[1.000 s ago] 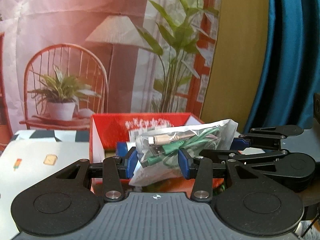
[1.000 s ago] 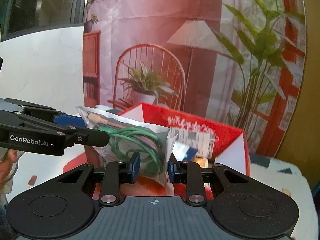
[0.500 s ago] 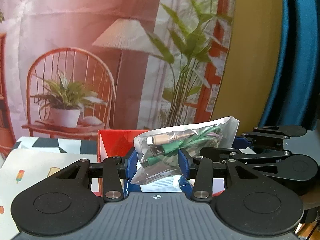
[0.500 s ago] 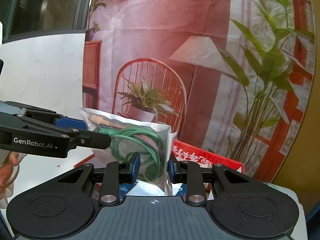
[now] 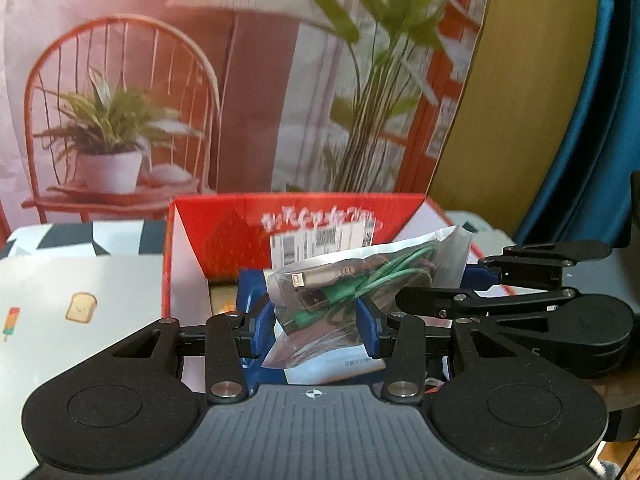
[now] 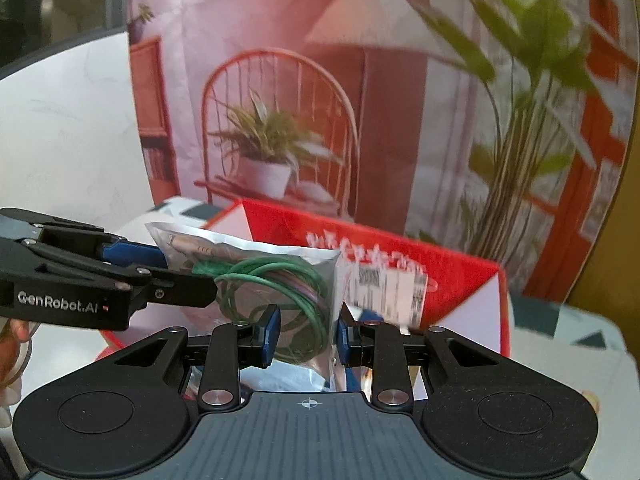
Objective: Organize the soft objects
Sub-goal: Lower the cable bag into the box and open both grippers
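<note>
A clear plastic bag of coiled green cables (image 5: 352, 284) hangs between both grippers over an open red box (image 5: 296, 220). My left gripper (image 5: 314, 322) is shut on the bag's left end. My right gripper (image 6: 306, 330) is shut on the bag's other end (image 6: 280, 280). Each gripper shows in the other's view, the right one (image 5: 520, 280) at the bag's right side and the left one (image 6: 100, 276) at its left side. The box (image 6: 440, 268) has a white label on its far wall and holds blue and white items, partly hidden by the bag.
The box stands on a table with a cartoon-print cloth (image 5: 80, 300). A printed backdrop of a chair, plant and lamp (image 5: 160, 100) rises behind it. A blue curtain (image 5: 580, 120) hangs at the right. A white wall (image 6: 68, 128) is at the left.
Both grippers have lowered the bag together toward the red box. The box now shows much more of its inside than half a second ago. Both grips are unchanged.
</note>
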A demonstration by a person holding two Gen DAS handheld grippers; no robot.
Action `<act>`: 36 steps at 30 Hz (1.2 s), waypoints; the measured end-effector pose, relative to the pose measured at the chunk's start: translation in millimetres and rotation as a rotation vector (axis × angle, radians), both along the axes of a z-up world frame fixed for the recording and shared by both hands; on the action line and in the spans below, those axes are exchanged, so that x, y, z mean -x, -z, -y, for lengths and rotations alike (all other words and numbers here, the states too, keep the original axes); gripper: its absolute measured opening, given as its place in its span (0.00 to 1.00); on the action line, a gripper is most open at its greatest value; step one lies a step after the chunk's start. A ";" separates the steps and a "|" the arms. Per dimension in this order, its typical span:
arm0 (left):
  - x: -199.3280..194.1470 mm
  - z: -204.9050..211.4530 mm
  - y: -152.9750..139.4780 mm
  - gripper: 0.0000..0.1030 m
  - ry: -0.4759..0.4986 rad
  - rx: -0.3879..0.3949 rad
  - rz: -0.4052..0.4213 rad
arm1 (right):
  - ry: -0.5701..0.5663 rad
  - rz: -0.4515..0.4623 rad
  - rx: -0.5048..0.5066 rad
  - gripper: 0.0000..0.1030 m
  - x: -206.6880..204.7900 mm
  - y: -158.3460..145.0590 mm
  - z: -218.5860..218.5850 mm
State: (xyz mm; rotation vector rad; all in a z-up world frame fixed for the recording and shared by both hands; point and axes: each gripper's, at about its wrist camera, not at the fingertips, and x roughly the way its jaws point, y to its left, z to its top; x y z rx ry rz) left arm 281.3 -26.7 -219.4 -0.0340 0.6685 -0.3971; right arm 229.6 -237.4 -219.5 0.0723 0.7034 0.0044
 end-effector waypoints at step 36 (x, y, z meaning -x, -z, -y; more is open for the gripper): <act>-36.3 5.3 48.2 0.46 0.025 -0.046 -0.222 | 0.098 -0.338 -0.182 0.27 -37.1 64.6 21.3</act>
